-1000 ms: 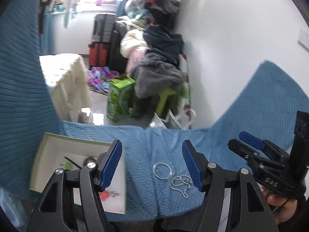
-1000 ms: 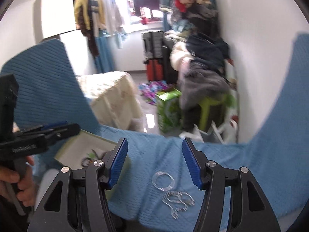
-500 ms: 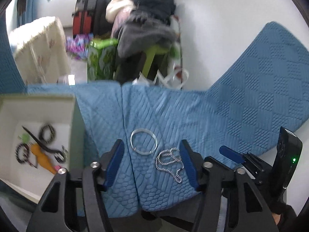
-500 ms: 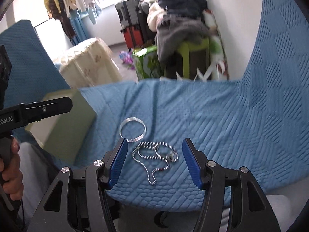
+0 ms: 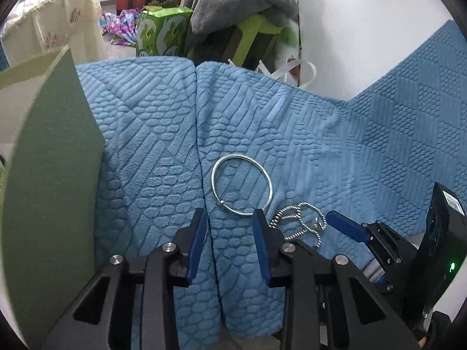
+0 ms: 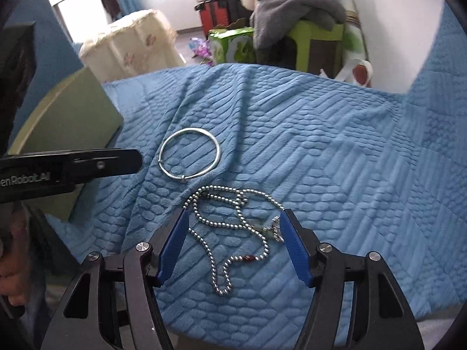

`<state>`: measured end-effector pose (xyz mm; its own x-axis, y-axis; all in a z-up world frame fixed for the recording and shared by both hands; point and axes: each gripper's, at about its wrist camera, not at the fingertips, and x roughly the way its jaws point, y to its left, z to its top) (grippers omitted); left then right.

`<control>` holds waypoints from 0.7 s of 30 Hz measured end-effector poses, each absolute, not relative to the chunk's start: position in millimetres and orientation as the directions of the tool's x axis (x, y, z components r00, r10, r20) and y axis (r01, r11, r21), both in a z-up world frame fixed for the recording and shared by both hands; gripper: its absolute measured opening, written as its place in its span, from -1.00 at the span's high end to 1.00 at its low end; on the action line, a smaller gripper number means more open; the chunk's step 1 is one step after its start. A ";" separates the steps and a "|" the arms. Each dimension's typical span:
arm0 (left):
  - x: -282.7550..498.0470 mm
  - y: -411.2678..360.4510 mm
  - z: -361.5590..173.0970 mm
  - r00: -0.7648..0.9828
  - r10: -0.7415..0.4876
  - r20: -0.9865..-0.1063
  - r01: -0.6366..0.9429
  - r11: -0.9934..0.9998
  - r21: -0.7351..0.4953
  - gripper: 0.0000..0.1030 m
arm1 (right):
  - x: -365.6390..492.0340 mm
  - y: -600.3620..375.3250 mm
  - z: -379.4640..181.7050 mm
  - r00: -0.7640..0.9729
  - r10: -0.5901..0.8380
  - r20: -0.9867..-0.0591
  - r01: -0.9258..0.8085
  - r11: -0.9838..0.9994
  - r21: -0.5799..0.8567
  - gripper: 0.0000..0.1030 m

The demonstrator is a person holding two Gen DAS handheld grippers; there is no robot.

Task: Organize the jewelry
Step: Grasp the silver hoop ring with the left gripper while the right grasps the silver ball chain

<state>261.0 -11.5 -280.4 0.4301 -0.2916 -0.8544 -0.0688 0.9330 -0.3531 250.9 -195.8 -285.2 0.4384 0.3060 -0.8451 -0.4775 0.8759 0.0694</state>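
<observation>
A silver bangle (image 5: 241,184) lies flat on the blue quilted cover (image 5: 335,145); it also shows in the right wrist view (image 6: 189,156). A silver bead chain necklace (image 6: 233,227) with a small pendant lies just beside it, seen in the left wrist view (image 5: 300,223) too. My left gripper (image 5: 229,240) is open, low over the cover, just short of the bangle's near edge. My right gripper (image 6: 233,250) is open, its jaws straddling the necklace close above it. The green jewelry box (image 5: 49,175) stands at the left, its inside hidden.
The cover (image 6: 335,151) drapes over a seat and rises at the right. Beyond its far edge are a green carton (image 5: 163,32), a green stool with piled clothes (image 5: 242,8), a cream-covered table (image 5: 55,29) and suitcases.
Both grippers have moved down and forward toward the jewelry. The left one now sits before the bangle, its jaws narrower; the right one now straddles the necklace. The box interior has dropped from view.
</observation>
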 end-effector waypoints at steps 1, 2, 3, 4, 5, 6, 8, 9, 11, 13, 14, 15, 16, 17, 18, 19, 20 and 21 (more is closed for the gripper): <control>264.0 -11.8 -283.3 0.426 -0.295 -0.855 -0.072 0.931 -0.357 0.40 | 251.7 -192.8 -286.8 0.442 0.300 -0.846 -0.483 0.874 0.057 -0.22; 266.6 -12.7 -285.3 0.426 -0.298 -0.854 -0.071 0.930 -0.360 0.42 | 252.3 -189.5 -289.3 0.444 0.293 -0.847 -0.493 0.869 0.043 -0.22; 269.1 -14.3 -287.5 0.425 -0.297 -0.855 -0.067 0.932 -0.357 0.46 | 253.0 -185.8 -292.5 0.443 0.285 -0.850 -0.503 0.864 0.028 -0.22; 271.0 -15.8 -288.2 0.422 -0.297 -0.856 -0.063 0.933 -0.355 0.53 | 253.4 -183.1 -295.0 0.446 0.275 -0.852 -0.508 0.861 0.012 -0.22; 272.9 -17.5 -289.8 0.420 -0.298 -0.857 -0.058 0.934 -0.353 0.53 | 253.4 -181.3 -299.0 0.444 0.260 -0.857 -0.514 0.858 -0.006 -0.20; 274.2 -18.4 -290.7 0.419 -0.298 -0.858 -0.057 0.934 -0.353 0.53 | 252.5 -181.6 -302.2 0.447 0.256 -0.857 -0.517 0.856 -0.014 -0.17; 276.9 -19.8 -293.0 0.419 -0.297 -0.858 -0.057 0.935 -0.351 0.53 | 251.5 -184.0 -302.6 0.455 0.265 -0.850 -0.514 0.858 -0.007 0.03; 277.7 -19.9 -293.8 0.419 -0.297 -0.858 -0.058 0.935 -0.351 0.53 | 252.5 -185.8 -302.4 0.447 0.279 -0.850 -0.511 0.860 0.014 0.21; 278.9 -20.8 -295.5 0.416 -0.294 -0.861 -0.061 0.935 -0.348 0.53 | 252.9 -191.0 -300.0 0.461 0.266 -0.846 -0.486 0.874 0.011 0.64; 279.7 -23.8 -295.1 0.413 -0.294 -0.862 -0.056 0.936 -0.346 0.53 | 255.4 -196.4 -299.0 0.455 0.269 -0.849 -0.466 0.884 0.031 0.87; 281.1 -26.1 -295.5 0.415 -0.293 -0.862 -0.052 0.938 -0.344 0.53 | 256.4 -199.2 -298.6 0.446 0.276 -0.851 -0.456 0.888 0.049 0.90; 281.7 -27.5 -295.6 0.416 -0.291 -0.861 -0.049 0.939 -0.341 0.53 | 257.4 -200.4 -298.1 0.440 0.281 -0.853 -0.451 0.891 0.061 0.92; 282.3 -28.7 -295.2 0.418 -0.287 -0.862 -0.047 0.941 -0.336 0.53 | 257.2 -202.4 -296.1 0.439 0.288 -0.851 -0.444 0.893 0.073 0.93; 282.9 -29.8 -294.9 0.420 -0.281 -0.863 -0.045 0.943 -0.329 0.53 | 256.0 -204.6 -292.6 0.442 0.295 -0.847 -0.439 0.895 0.083 0.94; 283.9 -29.6 -295.2 0.421 -0.275 -0.865 -0.046 0.945 -0.323 0.53 | 254.8 -206.5 -288.9 0.444 0.305 -0.843 -0.434 0.896 0.095 0.94; 284.2 -29.1 -295.8 0.418 -0.272 -0.867 -0.050 0.946 -0.321 0.53 | 254.1 -208.6 -284.5 0.445 0.324 -0.835 -0.430 0.895 0.118 0.94; 285.1 -29.1 -296.8 0.415 -0.272 -0.868 -0.054 0.945 -0.322 0.53 | 254.0 -207.7 -281.7 0.446 0.334 -0.830 -0.426 0.895 0.131 0.94; 285.8 -28.8 -297.7 0.411 -0.267 -0.871 -0.057 0.947 -0.317 0.53 | 253.7 -209.1 -278.2 0.447 0.347 -0.824 -0.425 0.893 0.146 0.94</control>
<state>285.8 -28.8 -297.7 0.4115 -0.2671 -0.8714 -0.0568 0.9467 -0.3170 253.7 -209.1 -278.2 0.4472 0.3473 -0.8243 -0.4248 0.8935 0.1460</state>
